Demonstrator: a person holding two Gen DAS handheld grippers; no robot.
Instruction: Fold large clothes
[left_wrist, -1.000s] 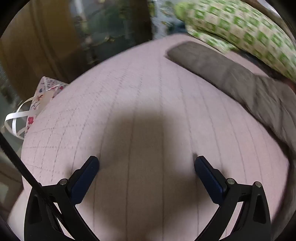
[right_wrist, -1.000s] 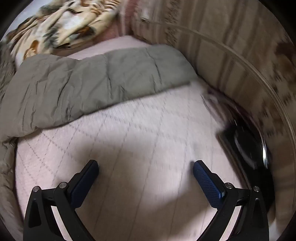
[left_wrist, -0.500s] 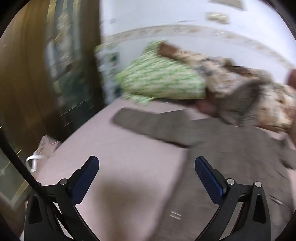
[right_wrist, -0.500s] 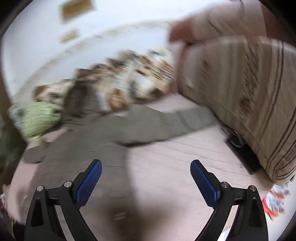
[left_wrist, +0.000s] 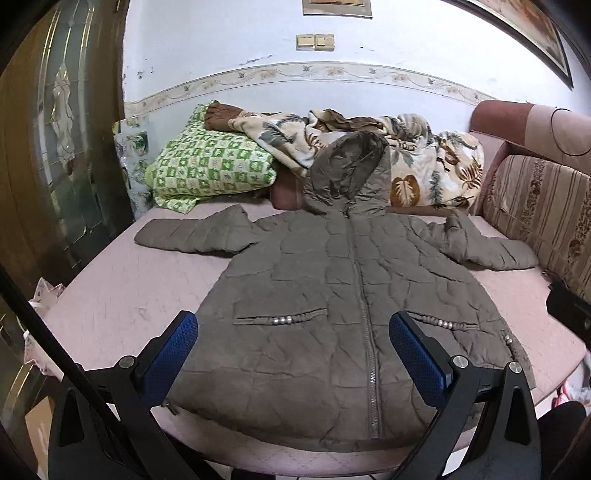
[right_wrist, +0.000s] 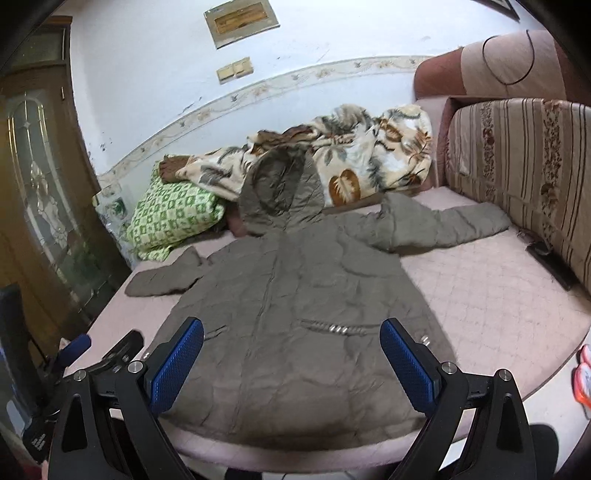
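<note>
A grey-brown quilted hooded jacket (left_wrist: 332, 288) lies flat and zipped, front up, on a pink quilted bed (left_wrist: 122, 295). Both sleeves are spread out to the sides and the hood rests against the bedding at the back. It also shows in the right wrist view (right_wrist: 295, 295). My left gripper (left_wrist: 293, 343) is open and empty, held above the jacket's hem at the near edge. My right gripper (right_wrist: 291, 350) is open and empty, also above the hem. The left gripper's fingers (right_wrist: 74, 349) show at the left of the right wrist view.
A green checked pillow (left_wrist: 210, 166) and a leaf-print blanket (left_wrist: 424, 162) lie at the back. A striped sofa back (left_wrist: 546, 206) bounds the right side. A wooden glass door (left_wrist: 55, 147) stands at left. A black flat object (right_wrist: 550, 262) lies by the sofa back.
Both grippers have pulled back and tilted up from close over the bed near the sleeves. The whole jacket now shows laid out. Both stayed open.
</note>
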